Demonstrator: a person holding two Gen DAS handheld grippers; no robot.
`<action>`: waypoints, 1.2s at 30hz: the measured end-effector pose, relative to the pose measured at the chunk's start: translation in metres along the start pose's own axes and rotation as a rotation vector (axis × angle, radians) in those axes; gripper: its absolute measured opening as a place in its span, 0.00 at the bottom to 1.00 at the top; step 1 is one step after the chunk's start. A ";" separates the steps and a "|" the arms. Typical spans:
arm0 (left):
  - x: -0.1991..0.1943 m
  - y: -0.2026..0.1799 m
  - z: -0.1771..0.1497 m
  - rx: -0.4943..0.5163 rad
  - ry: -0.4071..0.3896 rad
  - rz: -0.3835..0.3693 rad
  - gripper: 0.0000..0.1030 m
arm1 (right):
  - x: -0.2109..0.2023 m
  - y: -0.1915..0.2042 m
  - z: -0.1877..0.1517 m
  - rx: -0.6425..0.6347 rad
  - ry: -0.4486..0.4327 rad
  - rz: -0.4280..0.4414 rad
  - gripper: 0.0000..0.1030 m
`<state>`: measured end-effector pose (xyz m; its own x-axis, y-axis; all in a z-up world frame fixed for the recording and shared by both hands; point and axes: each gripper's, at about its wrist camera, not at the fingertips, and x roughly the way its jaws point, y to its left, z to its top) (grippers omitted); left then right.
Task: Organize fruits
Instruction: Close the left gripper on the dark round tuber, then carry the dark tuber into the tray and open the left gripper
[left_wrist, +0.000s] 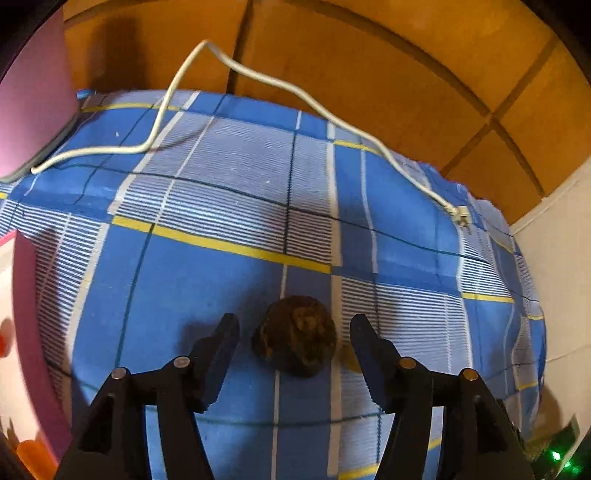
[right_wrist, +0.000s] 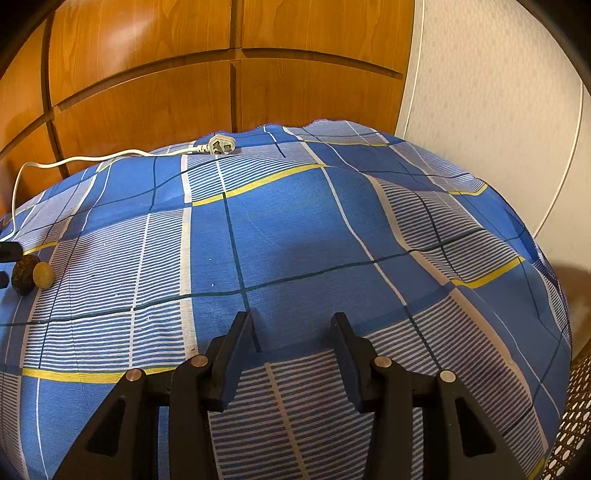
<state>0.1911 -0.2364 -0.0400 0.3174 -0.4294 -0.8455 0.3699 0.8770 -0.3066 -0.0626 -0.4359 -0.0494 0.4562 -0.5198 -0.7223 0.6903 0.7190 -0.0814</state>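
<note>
The left gripper (left_wrist: 294, 334) is hanging over the blue checked cloth (left_wrist: 207, 280) with its fingers released, standing apart on either side of a dark, rough-skinned fruit (left_wrist: 295, 334); the fruit is resting on the cloth in the near middle of the left wrist view, and neither finger seems to be touching it, a strip of cloth showing on each side.

In the right wrist view the same dark fruit (right_wrist: 24, 274) is lying at the far left edge with a smaller, paler round fruit (right_wrist: 43, 275) touching it on its right; that pale one is mostly hidden from the left camera, so the right-hand finger of the left gripper is standing close to it.

The right gripper (right_wrist: 291, 332) is sitting idle over bare cloth, fingers apart with nothing between them.

The step in hand looks like grasping the dark fruit; to do it well, the person is best lowering until the pads are level with the widest part, keeping the fruit centred, and closing gently since the skin looks lumpy and could roll; the right-hand finger needs slipping between the two fruits without nudging the pale one away.

A white cable (left_wrist: 258, 79) and its plug (right_wrist: 221, 144) are lying well apart at the far side, out of the way; a pink container edge (left_wrist: 26, 295) is showing at the left, possibly the place for the fruit, though that is a guess.
</note>
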 end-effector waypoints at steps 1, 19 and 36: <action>0.003 0.001 0.000 -0.003 -0.002 0.000 0.61 | 0.000 0.000 0.000 -0.001 0.000 0.000 0.44; -0.031 0.007 -0.059 0.075 -0.050 0.059 0.48 | 0.001 0.000 -0.001 0.000 -0.002 0.002 0.44; -0.052 -0.014 -0.147 0.292 -0.196 0.152 0.51 | 0.001 0.000 -0.001 0.010 -0.002 0.013 0.44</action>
<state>0.0411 -0.1949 -0.0554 0.5384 -0.3566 -0.7636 0.5295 0.8480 -0.0227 -0.0627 -0.4358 -0.0513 0.4657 -0.5113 -0.7222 0.6897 0.7211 -0.0657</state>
